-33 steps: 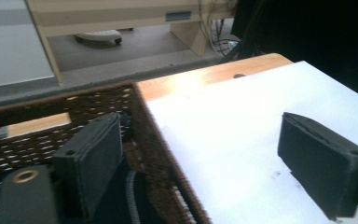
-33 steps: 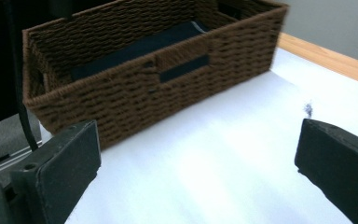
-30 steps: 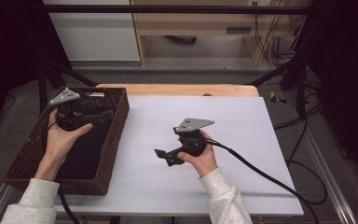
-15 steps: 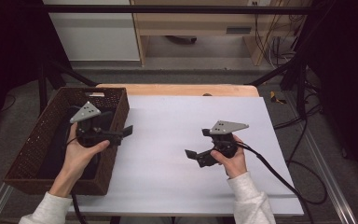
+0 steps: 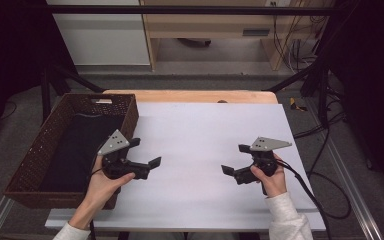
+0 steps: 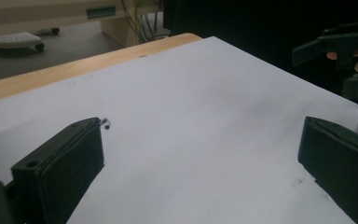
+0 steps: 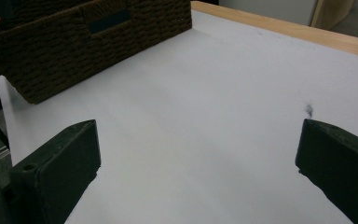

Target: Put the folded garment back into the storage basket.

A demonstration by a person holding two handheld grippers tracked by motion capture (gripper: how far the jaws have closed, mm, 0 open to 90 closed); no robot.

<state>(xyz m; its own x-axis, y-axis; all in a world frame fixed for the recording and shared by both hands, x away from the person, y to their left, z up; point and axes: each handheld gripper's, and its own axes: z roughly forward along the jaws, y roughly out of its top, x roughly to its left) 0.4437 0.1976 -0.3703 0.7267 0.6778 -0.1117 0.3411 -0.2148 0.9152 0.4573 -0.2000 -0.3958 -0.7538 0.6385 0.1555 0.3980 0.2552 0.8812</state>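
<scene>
My left gripper hovers over the white tabletop, just right of the brown wicker basket. It is open, its jaws have just been opening a little wider, and nothing is between them. In the left gripper view my left gripper frames bare white surface, with the right gripper farther off at the upper right. My right gripper is held over the right part of the table, pointing left, and it is open and empty. In the right gripper view my right gripper faces the basket.
The basket's inside looks dark, and I cannot tell what lies in it. A wooden strip runs along the table's far edge. Cables trail off the right side. A small dark mark is on the white surface.
My left hand has come out from over the basket, moving right and down to the white tabletop. My right hand has moved to the right. Both grippers remain empty.
</scene>
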